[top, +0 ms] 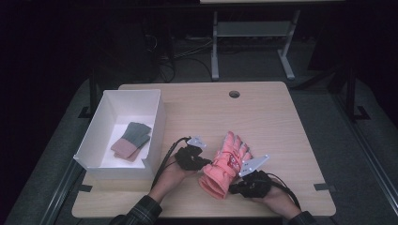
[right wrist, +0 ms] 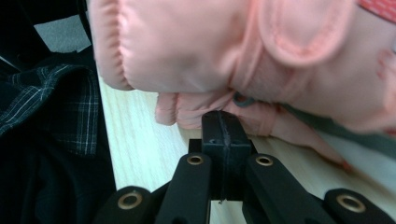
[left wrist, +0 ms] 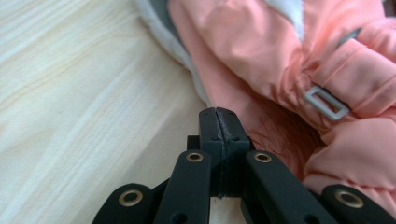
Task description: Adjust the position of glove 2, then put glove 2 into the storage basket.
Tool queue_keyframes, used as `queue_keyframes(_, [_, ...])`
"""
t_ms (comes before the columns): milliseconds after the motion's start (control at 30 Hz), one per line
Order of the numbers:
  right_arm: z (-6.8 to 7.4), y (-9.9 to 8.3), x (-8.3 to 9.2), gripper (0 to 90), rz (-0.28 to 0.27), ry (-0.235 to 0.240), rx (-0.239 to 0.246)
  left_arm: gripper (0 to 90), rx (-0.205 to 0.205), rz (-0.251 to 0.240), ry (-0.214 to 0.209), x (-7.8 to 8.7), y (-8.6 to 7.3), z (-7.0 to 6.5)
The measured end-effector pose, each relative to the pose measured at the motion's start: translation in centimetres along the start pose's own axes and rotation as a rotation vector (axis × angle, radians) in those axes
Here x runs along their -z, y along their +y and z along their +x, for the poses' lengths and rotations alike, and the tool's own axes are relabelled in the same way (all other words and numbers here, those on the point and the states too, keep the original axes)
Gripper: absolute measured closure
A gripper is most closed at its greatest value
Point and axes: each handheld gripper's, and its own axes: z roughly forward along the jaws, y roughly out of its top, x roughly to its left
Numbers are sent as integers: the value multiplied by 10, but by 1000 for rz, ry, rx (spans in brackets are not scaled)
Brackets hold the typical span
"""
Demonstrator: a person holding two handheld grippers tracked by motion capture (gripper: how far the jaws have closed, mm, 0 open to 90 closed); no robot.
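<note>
A salmon-pink padded winter glove (top: pixel 226 161) lies in the middle of the wooden table (top: pixel 281 131), fingers pointing away and cuff toward the person. My left gripper (top: pixel 205 162) is at the glove's left side. In the left gripper view its jaws are pressed shut (left wrist: pixel 218 116), their tip right against the edge of the glove (left wrist: pixel 261 60), with no fabric visible between them. My right gripper (top: pixel 233 187) sits at the cuff's right. Its jaws are shut too (right wrist: pixel 224 120) and point in under the raised cuff (right wrist: pixel 187 46).
A white open box (top: pixel 157 126) stands at the table's left with a folded green and pink item (top: pixel 131 140) inside. A round cable hole (top: pixel 234 93) is near the far edge. The person's plaid sleeve (right wrist: pixel 51 102) is close by the right gripper.
</note>
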Motion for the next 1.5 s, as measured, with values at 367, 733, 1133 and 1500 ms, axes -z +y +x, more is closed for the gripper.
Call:
queue_keyframes(367, [-1, -1, 13, 900, -37, -24, -2, 898, 30, -8, 60, 15, -1, 6])
queue_keyframes(733, [-16, -9, 50, 900, -141, -103, -45, 786, 53, -69, 59, 40, 13, 3])
queue_keyframes(1133, [-27, 1, 67, 900, -248, -154, -47, 367, 24, -96, 7, 56, 31, -9])
queue_keyframes(1500, [-39, 14, 51, 900, -241, -175, -43, 217, -19, -84, -28, 47, 49, -18])
